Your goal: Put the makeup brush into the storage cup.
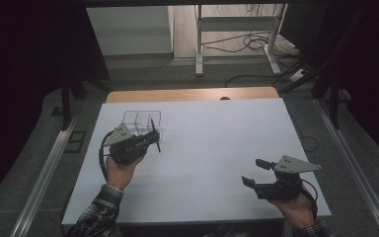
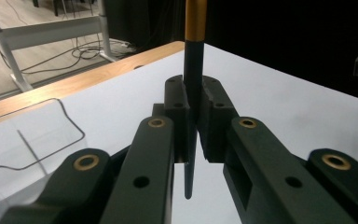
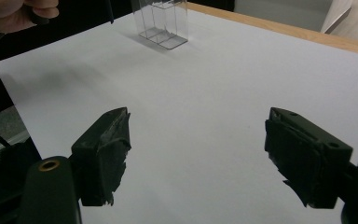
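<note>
Left claw: black body, grey three-cornered plate on top with small dark dots, black cable looping off its rear. In the left gripper view the black jaws have flat link arms with brass-coloured pivot bushings and small round screw holes; blocky black pads at the tips. Right claw: same black build, grey three-cornered plate, black cable curving behind the hand. In the right gripper view its pads carry black tape, ragged and torn at the edges, one brass bushing low on the left jaw arm. Left sleeve: plaid, dark and light checks. Right sleeve: plaid cuff at bottom edge.
</note>
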